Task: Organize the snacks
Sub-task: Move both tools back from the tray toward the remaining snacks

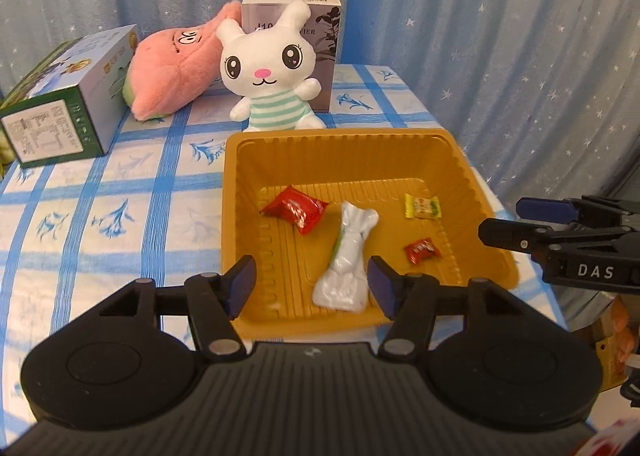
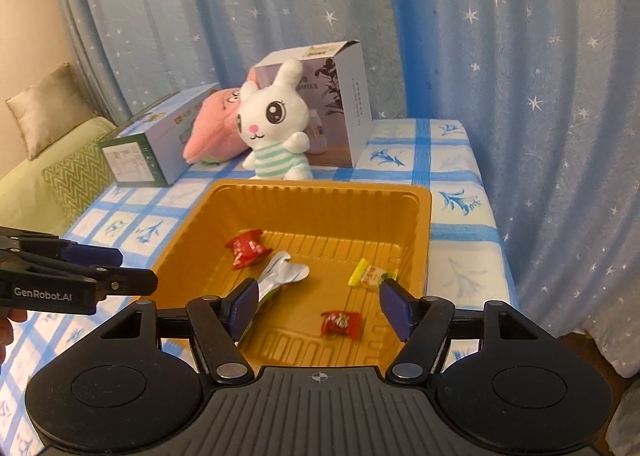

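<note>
Checked table (image 1: 120, 191) w/ gold tray (image 1: 400, 143), 2 plushies, 2 boxes.

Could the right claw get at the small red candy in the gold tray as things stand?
Probably yes. The right claw is open and empty above the tray's near edge, and the small red candy lies uncovered on the tray floor between its fingers' line, apart from the white packet.

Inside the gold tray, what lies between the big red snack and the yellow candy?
The long white packet lies between the big red snack and the yellow candy, seen in both wrist views.
</note>
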